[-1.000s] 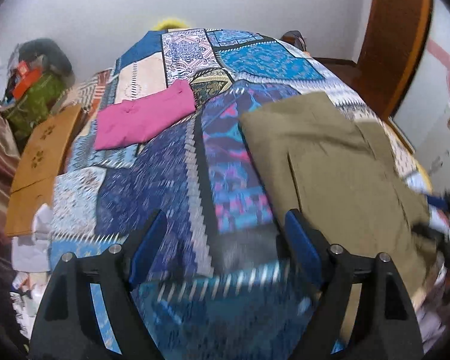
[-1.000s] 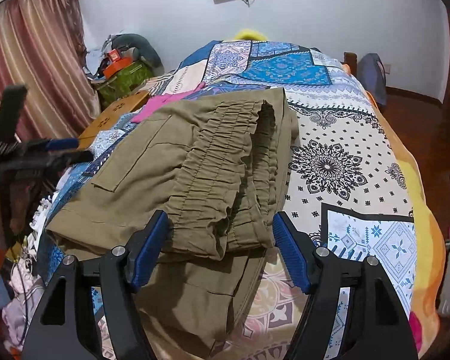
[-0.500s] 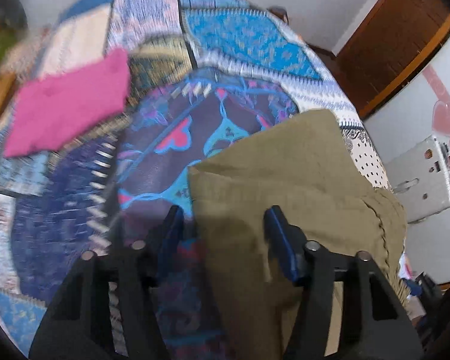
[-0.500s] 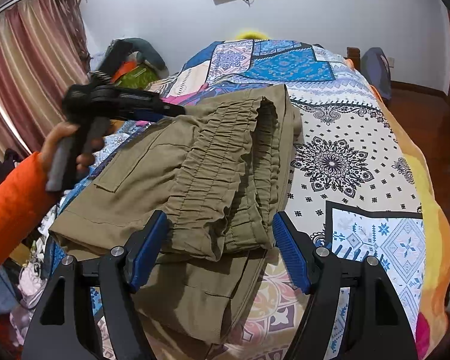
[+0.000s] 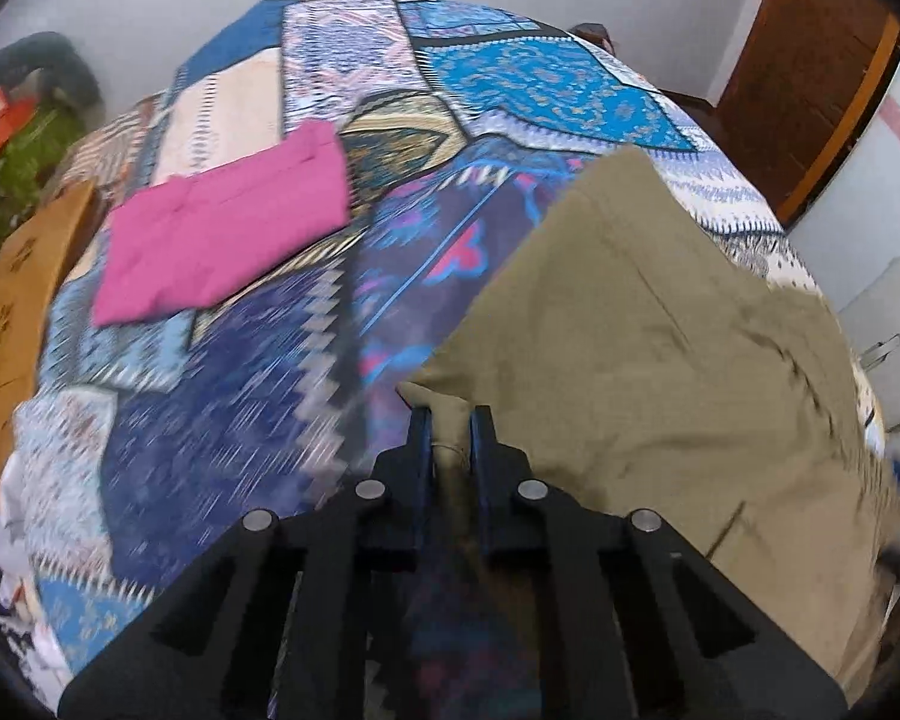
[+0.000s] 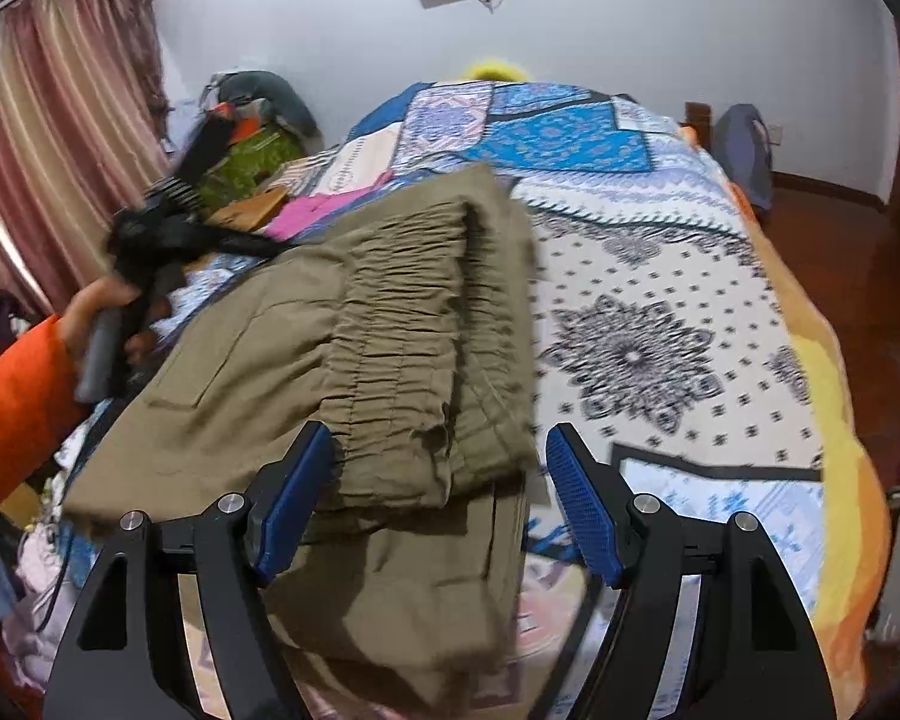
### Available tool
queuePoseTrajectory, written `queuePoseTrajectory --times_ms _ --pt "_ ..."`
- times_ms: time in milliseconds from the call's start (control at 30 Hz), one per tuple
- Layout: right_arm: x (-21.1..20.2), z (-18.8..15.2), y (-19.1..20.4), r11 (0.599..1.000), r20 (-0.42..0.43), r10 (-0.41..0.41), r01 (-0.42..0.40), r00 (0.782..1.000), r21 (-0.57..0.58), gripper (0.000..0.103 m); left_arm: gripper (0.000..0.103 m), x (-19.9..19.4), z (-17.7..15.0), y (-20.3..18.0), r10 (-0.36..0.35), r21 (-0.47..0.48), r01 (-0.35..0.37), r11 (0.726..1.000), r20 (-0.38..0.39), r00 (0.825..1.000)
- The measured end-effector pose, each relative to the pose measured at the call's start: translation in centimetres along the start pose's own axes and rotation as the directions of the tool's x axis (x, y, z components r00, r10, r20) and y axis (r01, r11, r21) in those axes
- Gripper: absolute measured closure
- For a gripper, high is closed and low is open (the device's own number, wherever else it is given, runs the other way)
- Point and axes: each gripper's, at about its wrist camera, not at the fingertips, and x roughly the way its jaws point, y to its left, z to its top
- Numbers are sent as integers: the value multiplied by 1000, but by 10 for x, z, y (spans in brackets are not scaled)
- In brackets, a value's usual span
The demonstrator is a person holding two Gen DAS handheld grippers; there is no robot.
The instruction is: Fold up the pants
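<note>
The olive-green cotton pants lie folded on the bed covered by a patchwork bedspread in blue, purple and white prints, on its near part, with the gathered elastic waistband on top and facing the right wrist camera. A lower layer of the same cloth spreads out under the folded stack toward that camera.

The left hand-held gripper has its 2 black fingers nearly together, with a corner of the olive cloth pinched between them at the left edge of the pants. From the right wrist view the same left hand-held gripper shows as a blurred black tool at the far left side of the pants, held by a hand with an orange sleeve.

The right hand-held gripper is spread wide, its 2 blue-padded fingers on either side of the near end of the waistband; nothing is clamped between them.

A folded magenta garment lies on the bedspread, well apart from the pants to their left. A tan wooden board sits beside the bed's left edge.
</note>
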Motion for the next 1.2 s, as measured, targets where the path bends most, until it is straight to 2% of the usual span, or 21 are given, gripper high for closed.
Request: queuePoseTrajectory --times_ms 133,233,333,533,600,667,700,867,1067,1200 --pt "-10 7 1 998 26 -54 54 998 -16 34 91 -30 -39 5 83 3 -83 997 28 996" --pt "-22 8 3 998 47 -55 55 997 -4 34 91 -51 -67 8 111 -34 -109 993 51 993" --pt "-29 5 8 1000 49 -28 28 998 3 33 91 -71 -96 10 101 -89 -96 991 59 993" --pt "-31 -8 37 998 3 30 -30 1000 -54 33 91 -93 -133 12 63 -151 -55 987 54 997" --pt "-24 -17 44 997 -39 31 -34 999 -76 33 91 -99 -142 13 53 -166 -43 985 58 997" --pt "-16 -26 46 995 -76 10 -18 997 -101 48 91 -103 -148 17 27 -193 -15 981 59 998" --pt "-12 -30 45 995 -86 13 -21 996 -100 49 91 -105 -152 19 15 -204 -3 979 60 998" --pt "-13 -30 36 994 -64 -19 12 998 -108 51 85 -112 -164 23 -2 -213 15 977 59 998" --pt "-14 -29 31 991 -46 -82 76 996 -106 52 86 -116 -184 31 75 -195 -73 978 7 997" --pt "-19 -26 26 996 -48 -72 69 996 -63 52 86 -125 -182 38 76 -187 -74 980 7 997"
